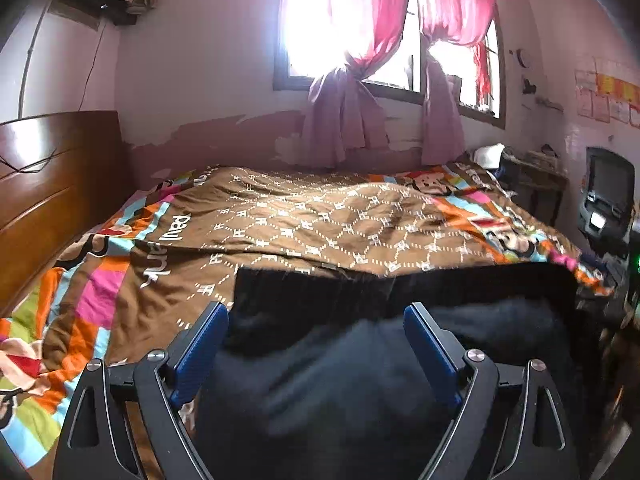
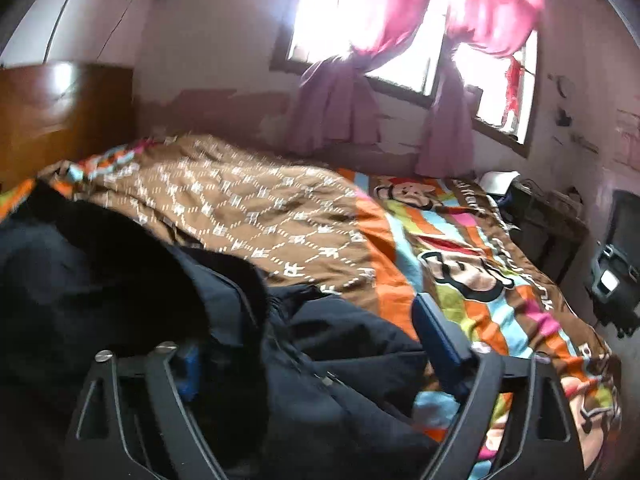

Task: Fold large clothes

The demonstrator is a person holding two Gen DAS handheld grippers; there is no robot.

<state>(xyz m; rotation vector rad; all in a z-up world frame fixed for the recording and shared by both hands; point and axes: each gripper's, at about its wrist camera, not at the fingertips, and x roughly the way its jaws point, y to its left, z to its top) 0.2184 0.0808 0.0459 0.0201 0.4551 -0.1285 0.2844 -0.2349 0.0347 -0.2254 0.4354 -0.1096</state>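
Both tools (image 1: 316, 344) (image 2: 308, 344) spread wide over dark garment (image 1: 340, 380).

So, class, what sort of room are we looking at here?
Most likely a home bedroom: a bed under a brown patterned quilt, a wooden headboard, and pink curtains at the window.

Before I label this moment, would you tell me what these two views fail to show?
- Dark garment: lower part cut off by the bottom edge, both views; its type is unclear.
- Right gripper: its left finger is mostly buried in fabric.
- Bedspread lettering: blurred, right view.
- Window: overexposed, outside unreadable.
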